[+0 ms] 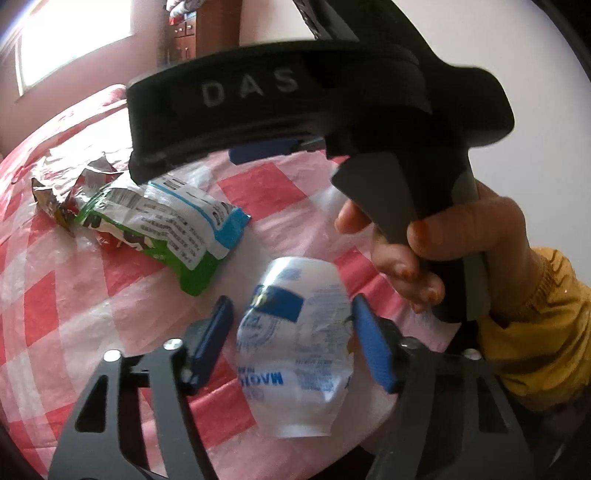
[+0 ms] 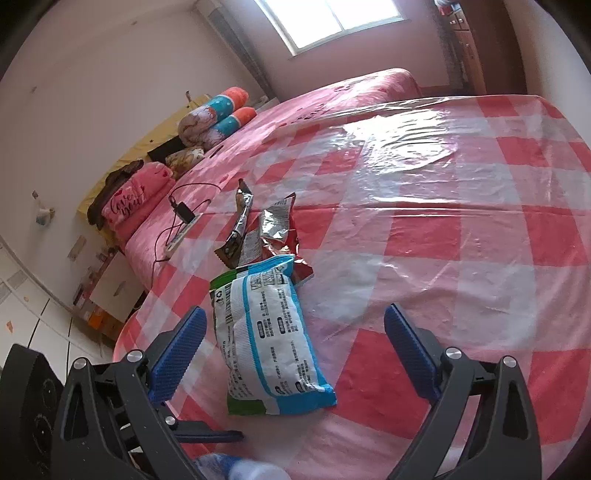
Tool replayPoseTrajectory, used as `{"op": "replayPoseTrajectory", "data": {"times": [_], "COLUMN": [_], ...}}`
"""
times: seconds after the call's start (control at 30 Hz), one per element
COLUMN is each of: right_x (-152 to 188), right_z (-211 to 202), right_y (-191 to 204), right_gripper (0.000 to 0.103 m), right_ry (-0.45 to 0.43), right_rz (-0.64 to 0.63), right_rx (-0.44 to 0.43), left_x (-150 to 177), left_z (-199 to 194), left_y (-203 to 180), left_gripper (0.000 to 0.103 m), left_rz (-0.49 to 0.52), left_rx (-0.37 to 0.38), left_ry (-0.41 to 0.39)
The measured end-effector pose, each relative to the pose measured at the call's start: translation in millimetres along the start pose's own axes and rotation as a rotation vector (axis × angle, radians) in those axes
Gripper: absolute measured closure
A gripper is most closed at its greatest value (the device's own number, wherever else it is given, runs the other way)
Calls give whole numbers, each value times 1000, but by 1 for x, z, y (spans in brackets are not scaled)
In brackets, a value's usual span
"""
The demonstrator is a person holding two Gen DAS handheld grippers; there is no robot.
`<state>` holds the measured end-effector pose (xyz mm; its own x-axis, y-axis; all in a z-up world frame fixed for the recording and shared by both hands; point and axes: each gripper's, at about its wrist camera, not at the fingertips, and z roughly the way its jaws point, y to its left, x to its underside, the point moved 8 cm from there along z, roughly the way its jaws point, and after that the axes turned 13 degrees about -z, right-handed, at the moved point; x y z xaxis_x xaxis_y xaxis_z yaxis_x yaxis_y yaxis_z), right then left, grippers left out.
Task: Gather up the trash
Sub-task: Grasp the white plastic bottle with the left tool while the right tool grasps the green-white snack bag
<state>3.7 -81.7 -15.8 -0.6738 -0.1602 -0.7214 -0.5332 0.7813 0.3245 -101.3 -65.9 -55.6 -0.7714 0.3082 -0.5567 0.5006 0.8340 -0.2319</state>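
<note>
Early going — left gripper (image 1: 291,343) straddles the white wrapper (image 1: 295,350), not yet clamped; right gripper (image 2: 295,354) gapes over the bag (image 2: 266,339); foil scraps (image 2: 266,229) beyond it untouched.

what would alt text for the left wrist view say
The open left gripper straddles a crumpled white and blue wrapper on a red checked tablecloth. Behind lie a green and blue snack bag and the hand-held right gripper.

Home bedroom; pink bed (image 2: 325,99), rolled blankets (image 2: 218,118), window (image 2: 332,18).
</note>
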Motion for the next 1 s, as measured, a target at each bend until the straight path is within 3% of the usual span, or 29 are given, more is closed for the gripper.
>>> {"op": "replayPoseTrajectory", "data": {"times": [0.3, 0.6, 0.7, 0.93, 1.0], "right_x": [-4, -6, -6, -5, -5], "right_z": [8, 15, 18, 28, 30], "right_y": [9, 30, 36, 47, 49], "right_gripper": [7, 8, 20, 20, 29], "right_ry": [-1, 5, 15, 40, 47], "right_rz": [-24, -101, -128, -202, -223], "right_rx": [-19, -3, 19, 100, 132], "left_x": [1, -2, -2, -2, 0], "left_z": [-18, -50, -60, -71, -74], "left_y": [30, 82, 96, 124, 128], "left_gripper": [45, 45, 45, 45, 45], "left_rz": [-127, -241, -271, -324, -331], "left_rx": [-7, -98, -123, -162, -170], "left_ry": [-21, -71, -92, -132, -145]}}
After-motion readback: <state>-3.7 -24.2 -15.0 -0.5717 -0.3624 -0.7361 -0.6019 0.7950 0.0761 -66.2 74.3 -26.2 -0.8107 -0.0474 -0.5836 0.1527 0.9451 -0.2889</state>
